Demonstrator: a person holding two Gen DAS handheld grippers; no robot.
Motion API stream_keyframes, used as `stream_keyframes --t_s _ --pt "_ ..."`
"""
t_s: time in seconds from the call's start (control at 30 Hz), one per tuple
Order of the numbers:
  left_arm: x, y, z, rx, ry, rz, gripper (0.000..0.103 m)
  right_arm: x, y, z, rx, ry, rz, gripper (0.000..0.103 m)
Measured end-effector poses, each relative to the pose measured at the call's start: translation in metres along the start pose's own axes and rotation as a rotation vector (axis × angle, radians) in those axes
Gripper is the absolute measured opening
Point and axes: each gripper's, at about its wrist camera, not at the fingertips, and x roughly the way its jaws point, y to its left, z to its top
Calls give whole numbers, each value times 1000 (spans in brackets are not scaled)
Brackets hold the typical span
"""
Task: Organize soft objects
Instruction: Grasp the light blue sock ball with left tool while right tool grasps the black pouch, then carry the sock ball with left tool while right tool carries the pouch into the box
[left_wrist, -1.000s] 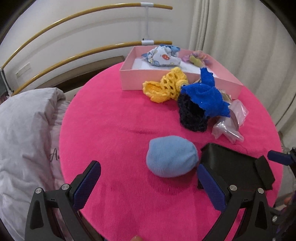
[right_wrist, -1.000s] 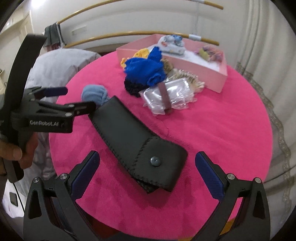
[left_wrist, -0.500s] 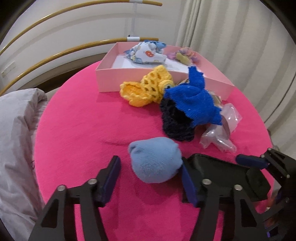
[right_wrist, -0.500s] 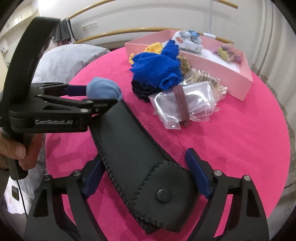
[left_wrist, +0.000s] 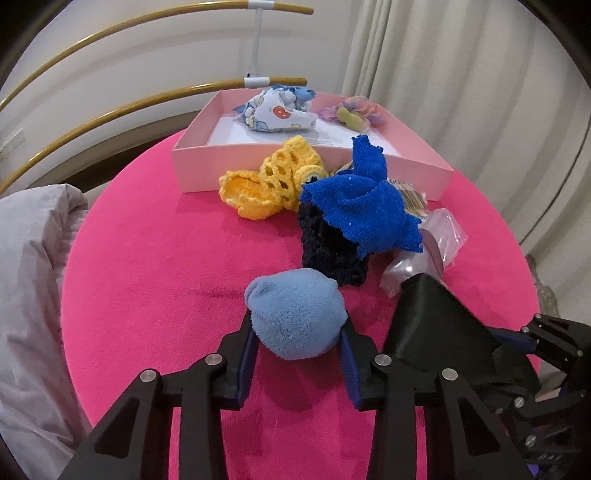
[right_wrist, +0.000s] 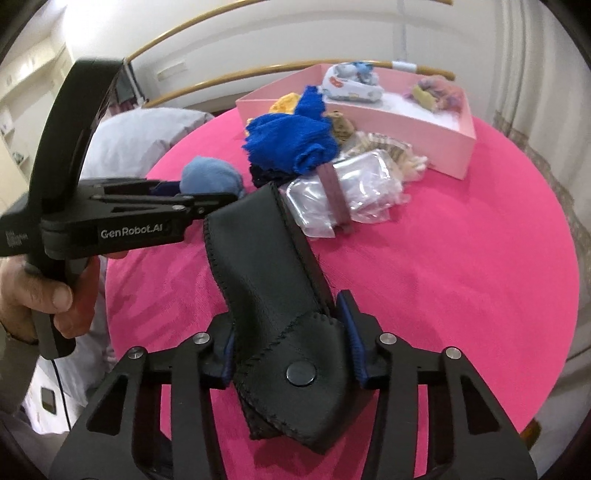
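Closing on two things at once: left gripper with jaws coming together around the pale blue sock ball, pads already denting its sides; right gripper closing across the snap end of the black leather pouch, pads tight against both edges, far end of the pouch tilted up off the pink surface. Still waiting near the pink box: yellow crochet piece, bright blue cloth draped over a dark knit, clear plastic bag just beside the pouch. Already in the box: a printed fabric bundle and a pastel scrunchie. Risks, as a guess: round, springy ball held only at its near half, likely to squirt forward out of the pads on lift; pouch pinched at one end, heavy free end apt to swing, twist loose, or sweep the bag and cloth aside; crowded hands liable to knock together on the way to the box
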Motion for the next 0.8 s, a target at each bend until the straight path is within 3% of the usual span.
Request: stream_keyframes --t_s 0.27,0.8 --pt "-20 -11 -12 21 -15 51 36 -9 -5 -4 70 -40 27 36" --pt "-86 -18 -20 29 -84 78 36 -46 12 9 49 -133 17 33"
